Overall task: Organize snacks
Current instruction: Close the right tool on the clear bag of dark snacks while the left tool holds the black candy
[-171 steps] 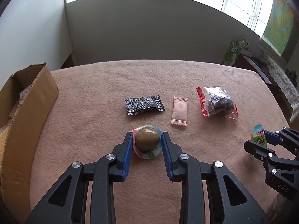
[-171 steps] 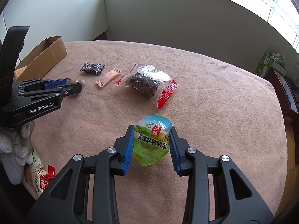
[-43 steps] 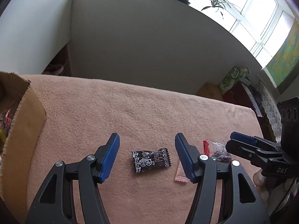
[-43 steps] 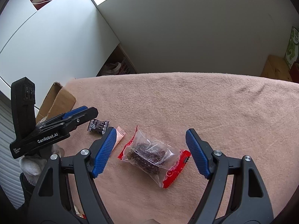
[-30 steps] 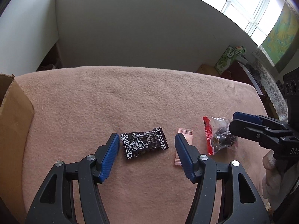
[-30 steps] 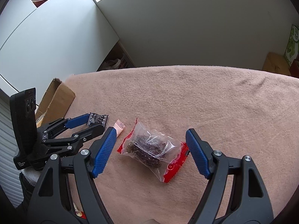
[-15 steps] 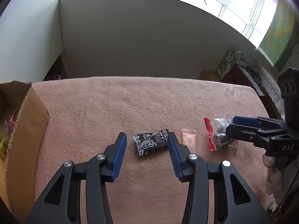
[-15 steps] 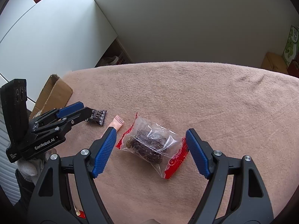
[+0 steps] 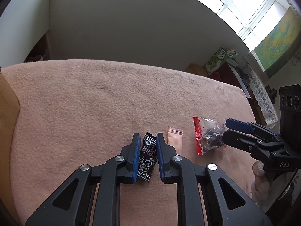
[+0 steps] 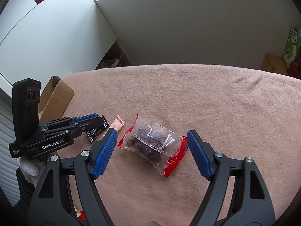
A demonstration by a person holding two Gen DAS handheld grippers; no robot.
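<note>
My left gripper [image 9: 148, 136] has its jaws closing on a black printed candy [image 9: 147, 156], and the blue pads press its sides. The candy stands on edge on the pink cloth. Right of it lie a pink sachet [image 9: 175, 141] and a clear bag of dark snack with red ends [image 9: 208, 135]. In the right wrist view the bag [image 10: 150, 143] lies flat between the wide-open fingers of my right gripper [image 10: 152, 131], touching neither pad. The left gripper [image 10: 99, 121] shows there at the left, over the black candy [image 10: 94, 132] and beside the sachet [image 10: 118, 124].
An open cardboard box [image 10: 56, 96] stands at the left end of the cloth-covered table [image 9: 94, 103]. A green carton [image 9: 216, 60] and cluttered furniture sit beyond the right edge. A red packet [image 10: 81, 214] peeks out low beside a gloved hand [image 10: 31, 166].
The left jaws have come together on the black candy, which turned from lying crosswise to standing lengthwise between the pads. The right gripper has stayed open over the bag.
</note>
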